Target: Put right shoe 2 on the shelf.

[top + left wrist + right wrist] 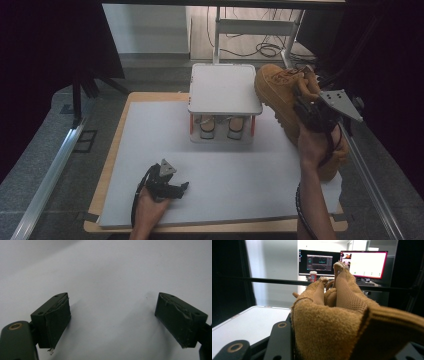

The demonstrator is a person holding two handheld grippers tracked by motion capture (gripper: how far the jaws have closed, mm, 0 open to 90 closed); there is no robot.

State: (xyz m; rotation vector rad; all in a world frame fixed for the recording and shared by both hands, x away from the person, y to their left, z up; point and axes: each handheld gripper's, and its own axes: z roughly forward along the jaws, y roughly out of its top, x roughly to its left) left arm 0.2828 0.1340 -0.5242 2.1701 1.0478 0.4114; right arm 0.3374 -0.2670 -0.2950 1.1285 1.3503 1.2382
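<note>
A tan suede boot hangs in the air beside the right edge of a small white rack, its sole turned toward the mat. My right gripper is shut on its collar; in the right gripper view the boot's collar and mesh tongue sit between the jaws of that gripper. A second tan boot lies on the table behind my right wrist. My left gripper rests low over the white mat at the front left, open, with nothing between its fingers.
Under the rack's top shelf stands a pair of pale shoes. The mat covers a wooden table with metal rails on both sides. Two lit monitors and a cup stand beyond the table.
</note>
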